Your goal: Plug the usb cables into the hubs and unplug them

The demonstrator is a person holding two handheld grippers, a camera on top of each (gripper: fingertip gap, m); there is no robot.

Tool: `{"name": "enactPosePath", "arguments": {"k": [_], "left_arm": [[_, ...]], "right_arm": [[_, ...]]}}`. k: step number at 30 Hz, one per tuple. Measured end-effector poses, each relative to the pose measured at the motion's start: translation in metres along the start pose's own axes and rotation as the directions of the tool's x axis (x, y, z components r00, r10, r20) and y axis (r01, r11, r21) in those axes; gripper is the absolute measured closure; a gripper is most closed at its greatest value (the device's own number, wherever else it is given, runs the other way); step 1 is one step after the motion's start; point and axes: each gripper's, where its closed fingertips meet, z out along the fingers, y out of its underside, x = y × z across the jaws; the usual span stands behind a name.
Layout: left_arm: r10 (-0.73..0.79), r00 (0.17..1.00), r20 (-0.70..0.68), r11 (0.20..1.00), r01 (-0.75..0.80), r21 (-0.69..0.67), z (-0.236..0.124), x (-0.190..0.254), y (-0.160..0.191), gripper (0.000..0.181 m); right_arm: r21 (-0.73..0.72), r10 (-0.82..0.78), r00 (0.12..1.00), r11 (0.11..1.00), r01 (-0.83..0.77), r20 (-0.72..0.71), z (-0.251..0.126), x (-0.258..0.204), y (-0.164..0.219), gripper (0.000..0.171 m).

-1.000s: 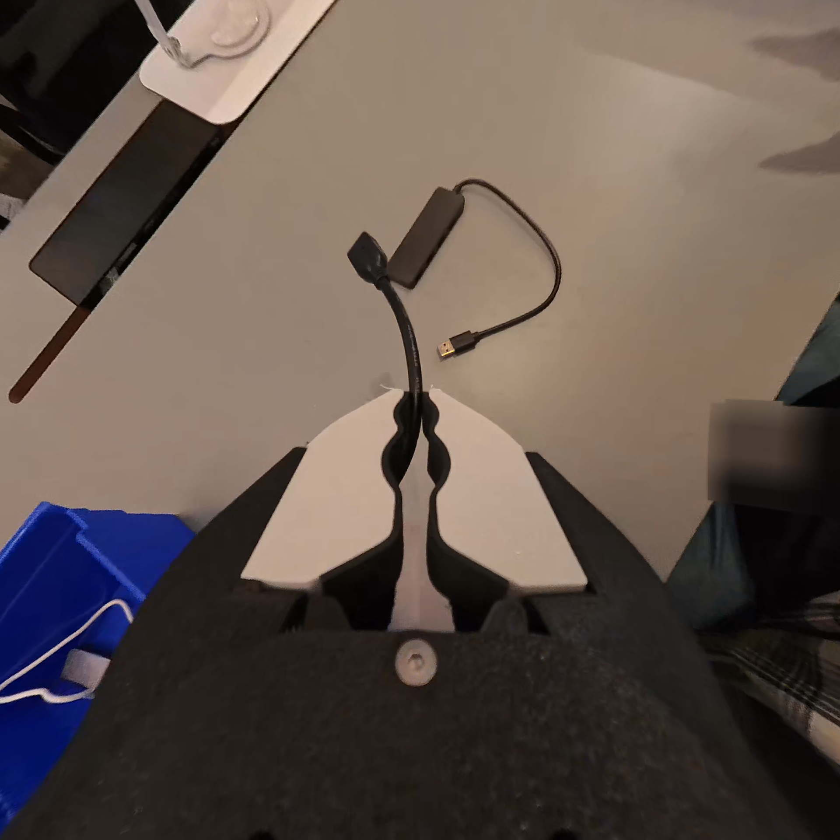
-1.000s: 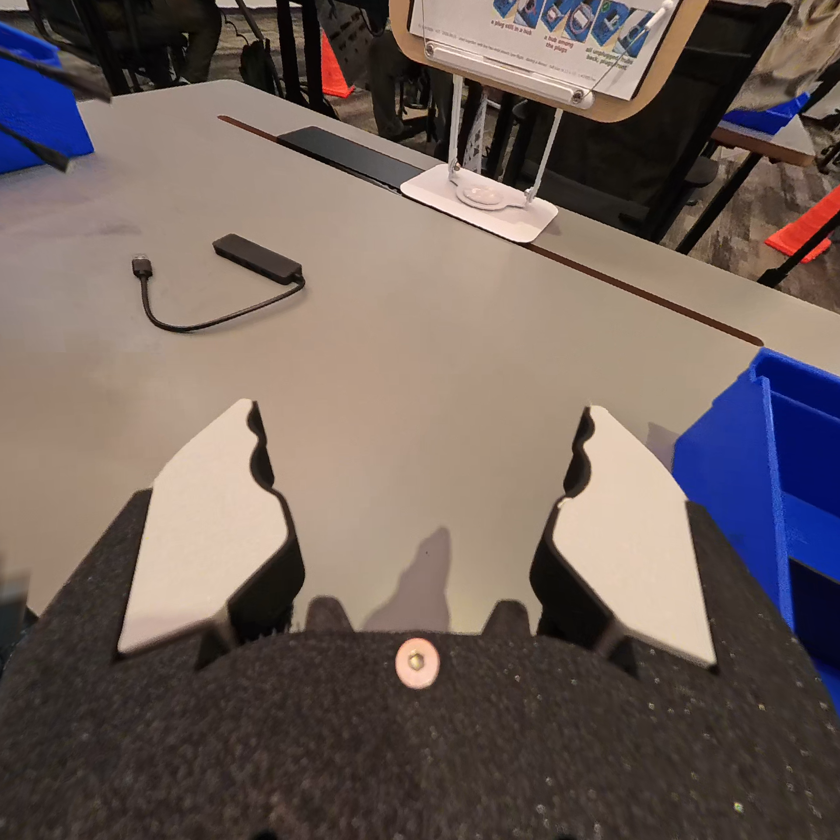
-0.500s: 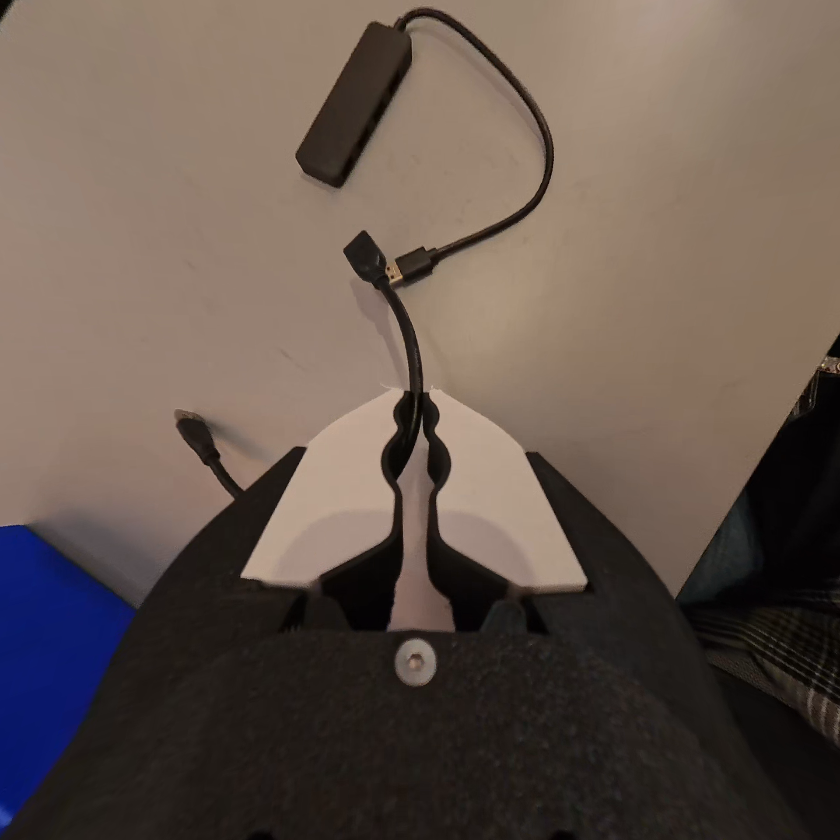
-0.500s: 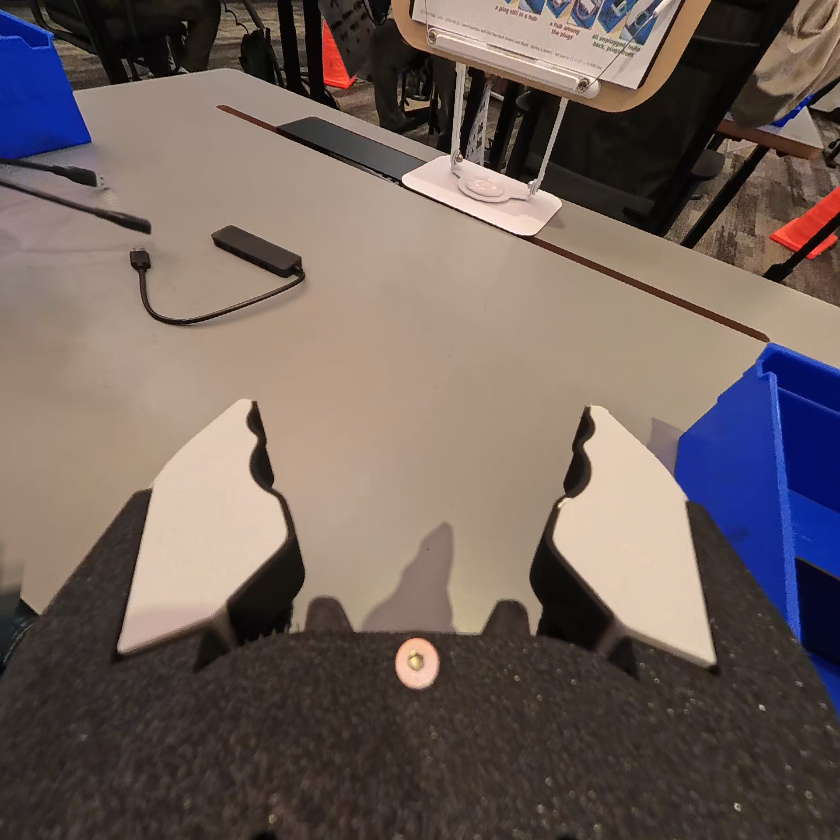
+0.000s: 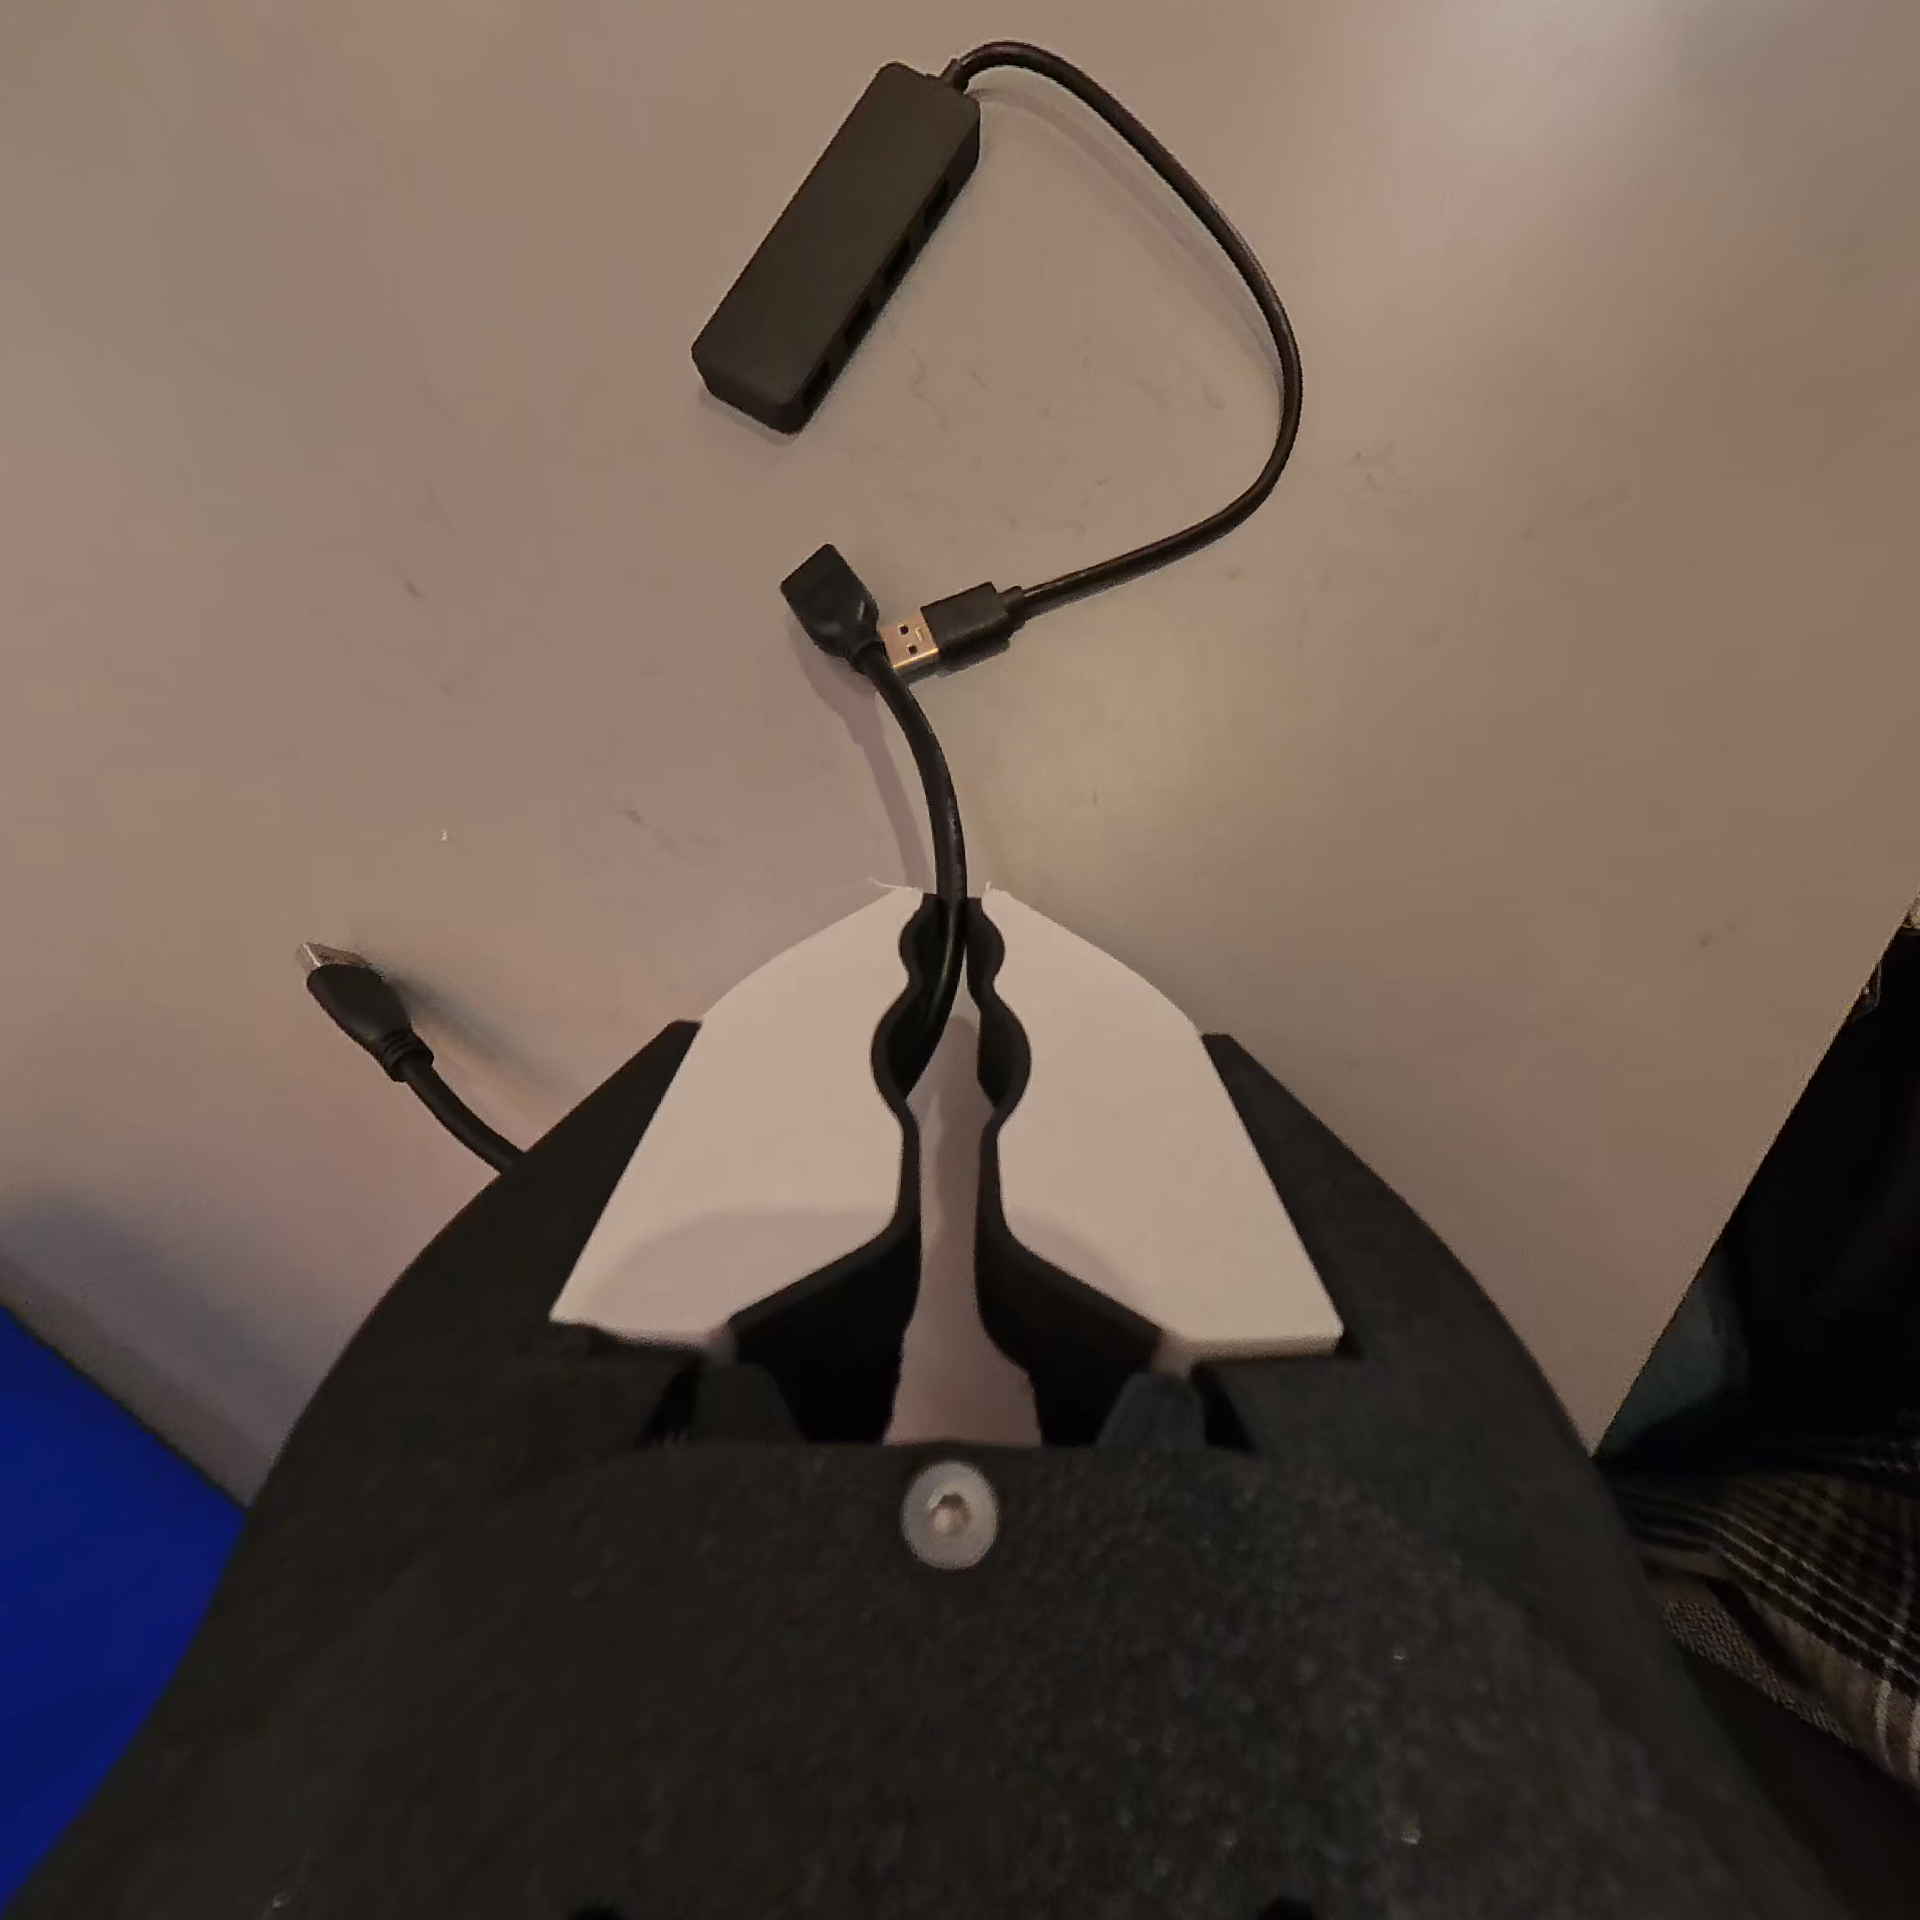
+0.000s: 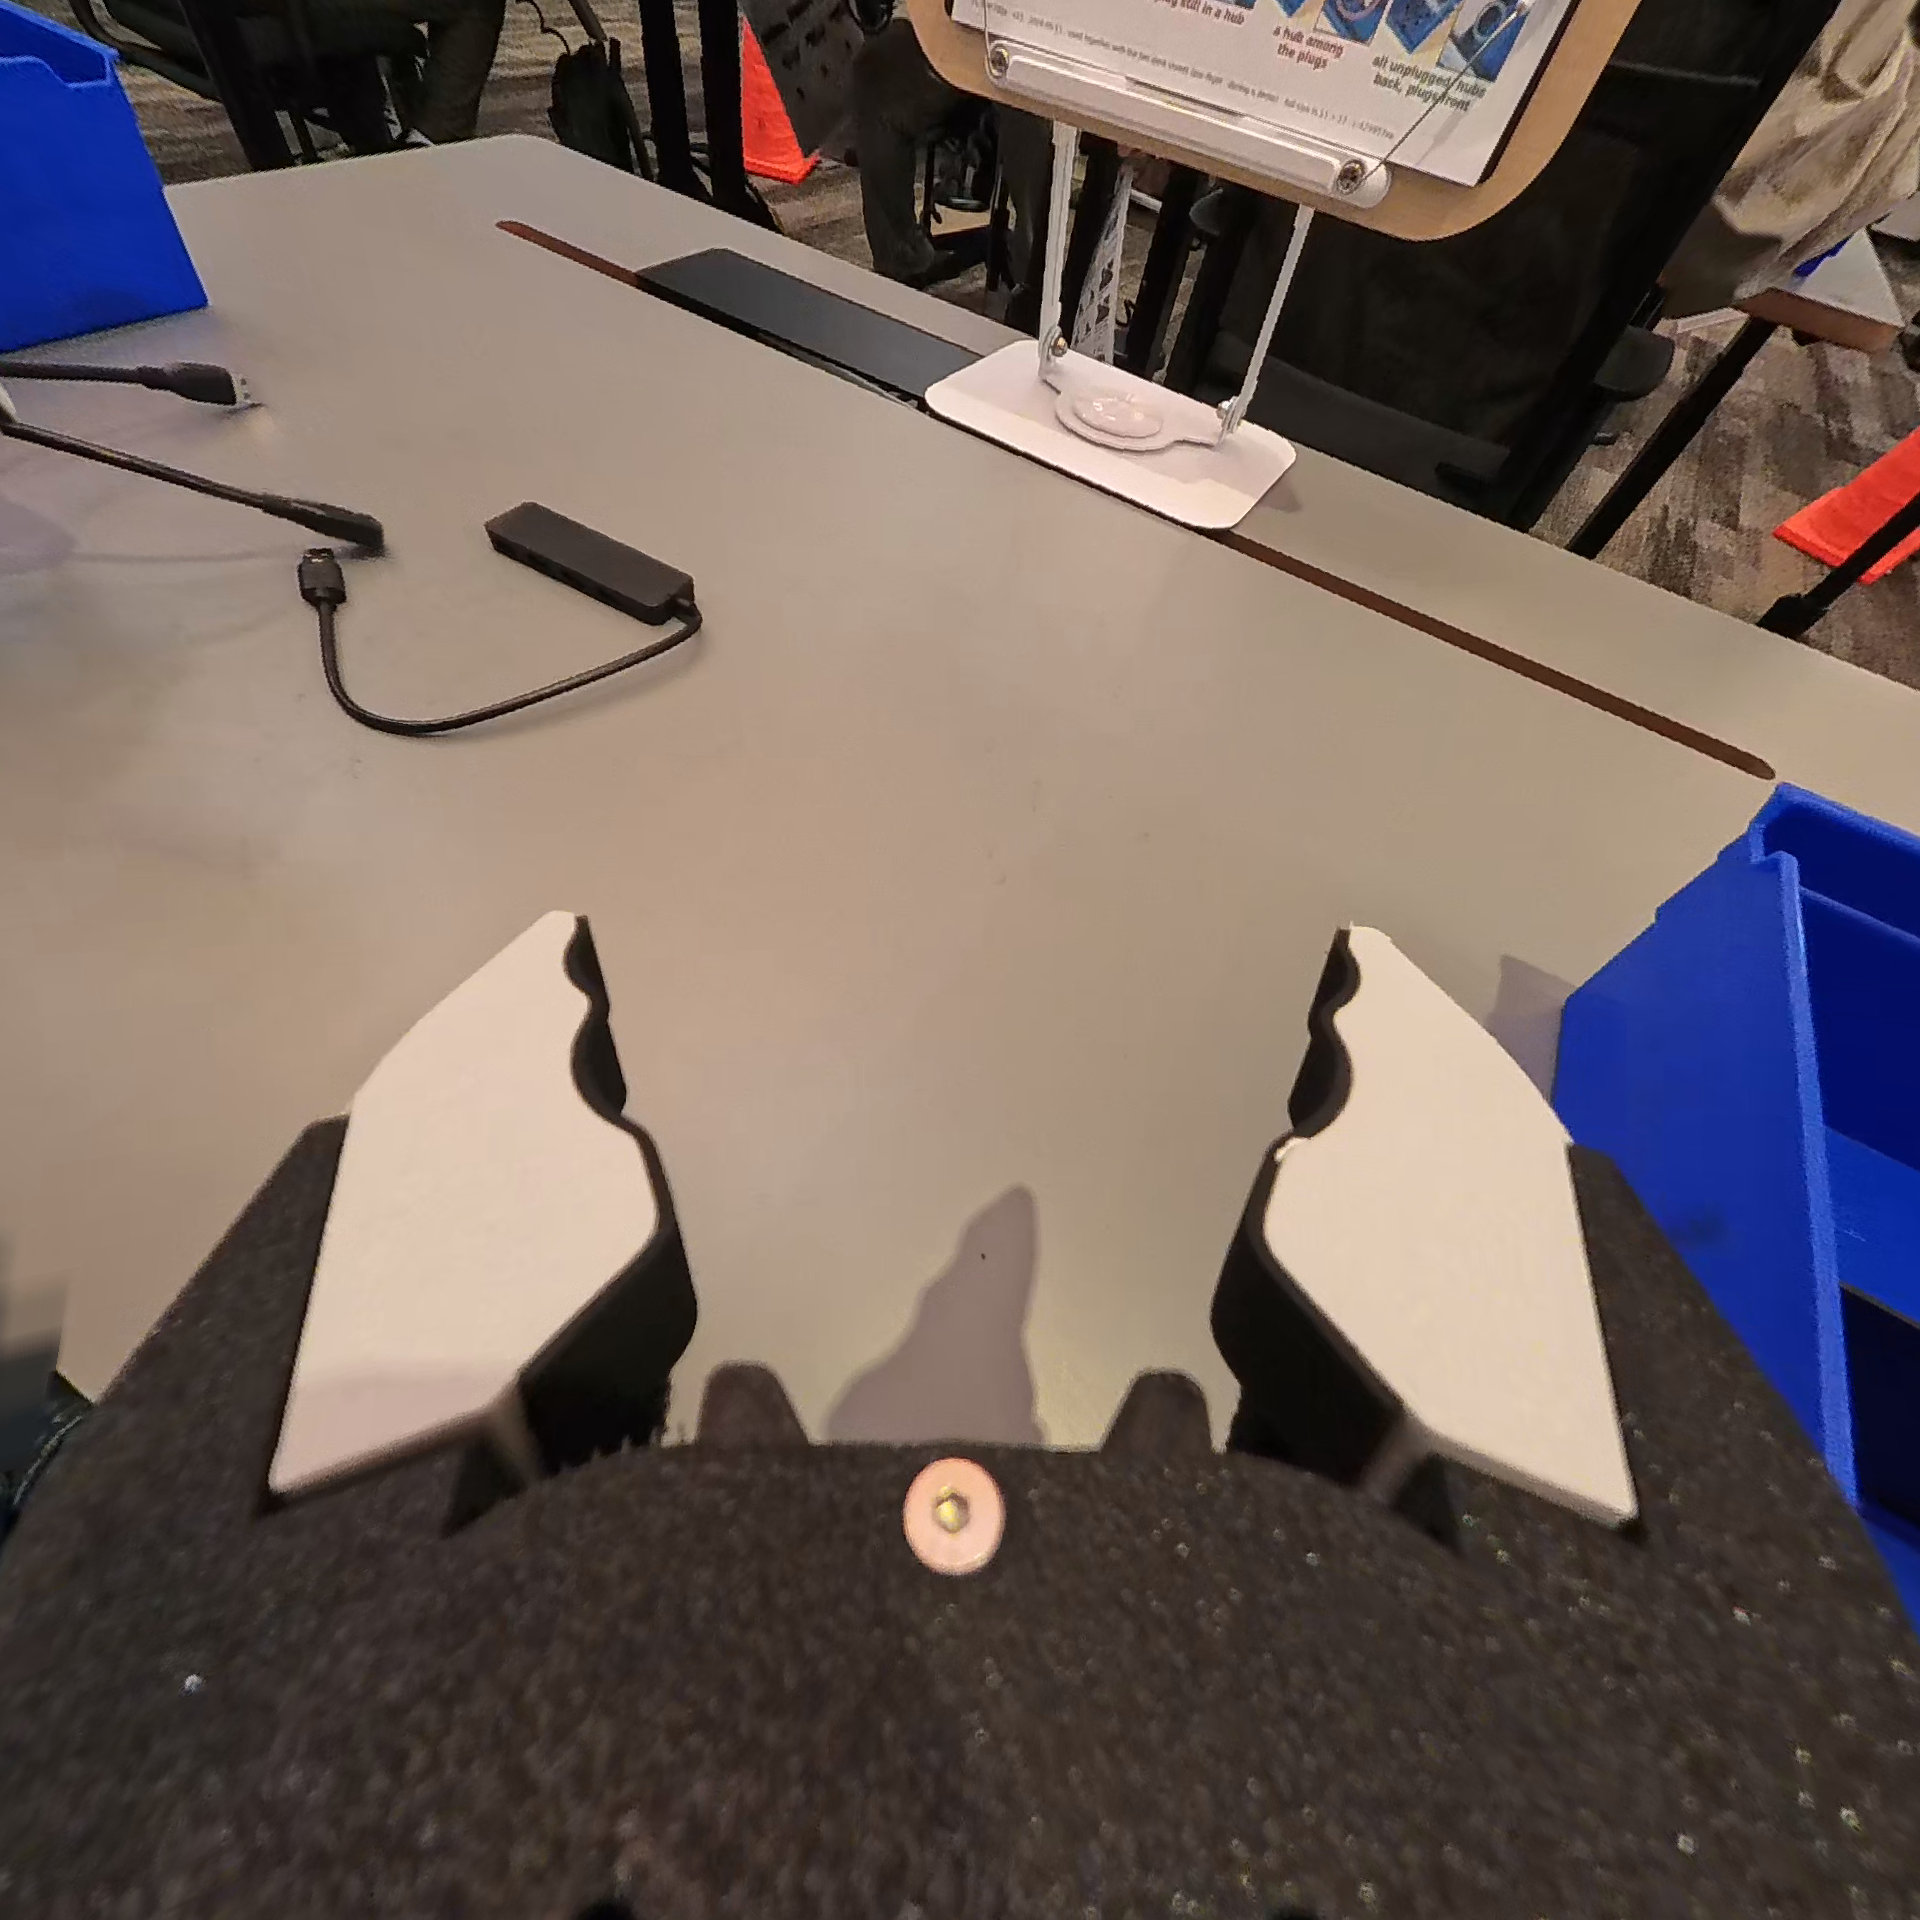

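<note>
- We see our left tool [image 5: 943,902] squeezed tight on a black cable [image 5: 940,790], with its 2 white fingers [image 5: 769,1122] almost touching.
- The cable sticks out ahead of the left tool and curves up to a black socket end [image 5: 828,601].
- That socket end sits just beside the gold plug [image 5: 951,632] of the hub's own cord [image 5: 1262,343]. We cannot tell if they touch.
- The black hub [image 5: 836,244] lies flat on the grey surface [image 5: 312,416], farther ahead of the left tool, apart from the socket end.
- The cable's other plug [image 5: 353,1003] lies to the left of the left tool, near a blue bin [image 5: 94,1538].
- Our right tool [image 6: 961,925] is wide open and holds nothing.
- From the right tool, the hub [image 6: 590,561] is far ahead and to the left.
- A blue bin [image 6: 1704,1101] is close on the right of the right tool.
- A white stand [image 6: 1112,436] with a board sits far ahead.
</note>
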Motion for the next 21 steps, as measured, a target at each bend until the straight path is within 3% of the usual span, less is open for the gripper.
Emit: {"name": "enactPosePath", "arguments": {"k": [12,21], "left_arm": [[-0.069,0.993,-0.092,0.998,0.068,-0.011,0.006,0.005,0.007,0.174],[-0.137,0.986,-0.094,0.988,0.143,0.062,-0.016,-0.003,0.002,0.162]], "right_arm": [[-0.008,-0.005,1.0,1.0,0.005,-0.005,-0.004,0.0,0.001,0.045],[-0.013,-0.001,1.0,1.0,0.001,0.011,0.002,-0.002,0.005,0.045]]}}
